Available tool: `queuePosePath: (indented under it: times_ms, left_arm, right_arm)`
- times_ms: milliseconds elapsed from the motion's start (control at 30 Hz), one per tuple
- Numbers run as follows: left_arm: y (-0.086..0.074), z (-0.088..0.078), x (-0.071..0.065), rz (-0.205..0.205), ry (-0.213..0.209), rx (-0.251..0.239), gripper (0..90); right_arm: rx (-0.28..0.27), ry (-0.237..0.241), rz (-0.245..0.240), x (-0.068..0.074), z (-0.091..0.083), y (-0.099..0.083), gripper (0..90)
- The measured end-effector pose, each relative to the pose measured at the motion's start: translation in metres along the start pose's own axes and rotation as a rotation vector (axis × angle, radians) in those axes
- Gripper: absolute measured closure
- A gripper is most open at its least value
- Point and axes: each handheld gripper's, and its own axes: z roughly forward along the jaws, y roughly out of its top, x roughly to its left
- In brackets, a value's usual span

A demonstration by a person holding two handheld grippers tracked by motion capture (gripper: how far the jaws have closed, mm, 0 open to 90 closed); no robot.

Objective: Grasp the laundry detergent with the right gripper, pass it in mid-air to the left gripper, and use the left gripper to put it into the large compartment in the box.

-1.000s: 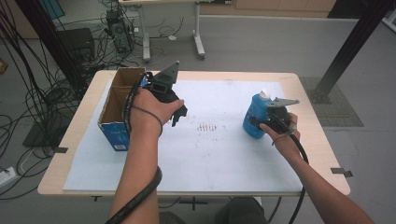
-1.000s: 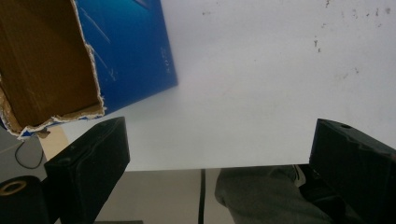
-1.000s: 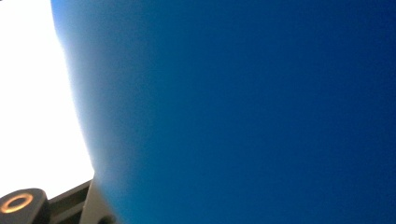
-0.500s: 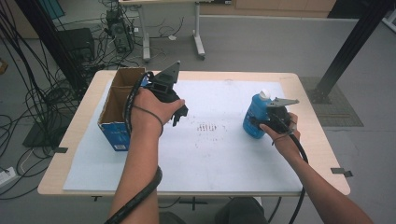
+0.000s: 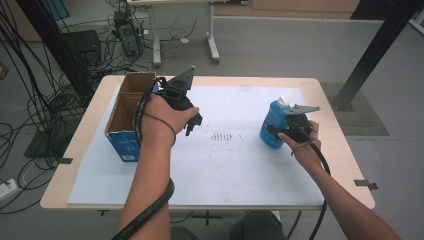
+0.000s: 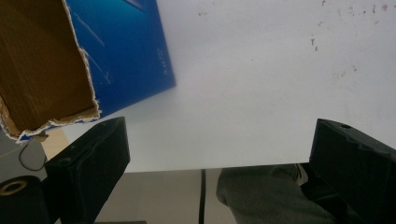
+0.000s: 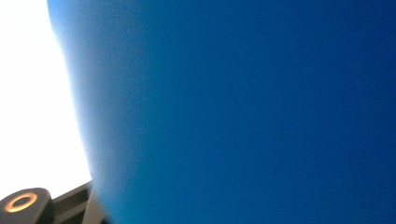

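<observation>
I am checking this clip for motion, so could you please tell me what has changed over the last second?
Nothing has visibly moved. The right tongs remain shut on the blue bottle, the left tongs stay open above the white sheet, and the cardboard box sits where it was.

- One blue plastic bottle with a white cap [image 5: 274,127].
- One open blue cardboard box, brown inside [image 5: 128,116].
- Two black handheld tools, left [image 5: 192,122] and right [image 5: 281,133].
- One white sheet [image 5: 235,165] on one wooden table [image 5: 80,150].
</observation>
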Motion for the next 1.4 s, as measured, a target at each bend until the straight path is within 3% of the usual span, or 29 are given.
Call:
queuePosePath:
  times_ms: [600,1000,1233,1300,1400]
  left_arm:
    - [0.006,-0.003,-0.007,0.041,-0.021,-0.002,5.5]
    - [0.019,-0.023,-0.007,0.139,-0.031,-0.032,5.3]
    - [0.029,-0.037,-0.005,0.221,-0.049,-0.047,5.1]
    - [0.032,-0.043,-0.006,0.262,-0.042,-0.053,5.1]
    - [0.036,-0.052,-0.006,0.295,-0.050,-0.075,5.1]
  right_arm:
    - [0.003,0.005,0.008,-0.001,0.000,0.001,45.9]
    - [0.076,0.031,0.010,-0.006,-0.001,0.015,45.4]
    - [0.109,0.089,-0.017,-0.006,-0.017,0.041,44.9]
    - [0.129,0.121,0.005,-0.005,-0.025,0.052,44.8]
    - [0.143,0.149,-0.005,0.000,-0.035,0.067,44.9]
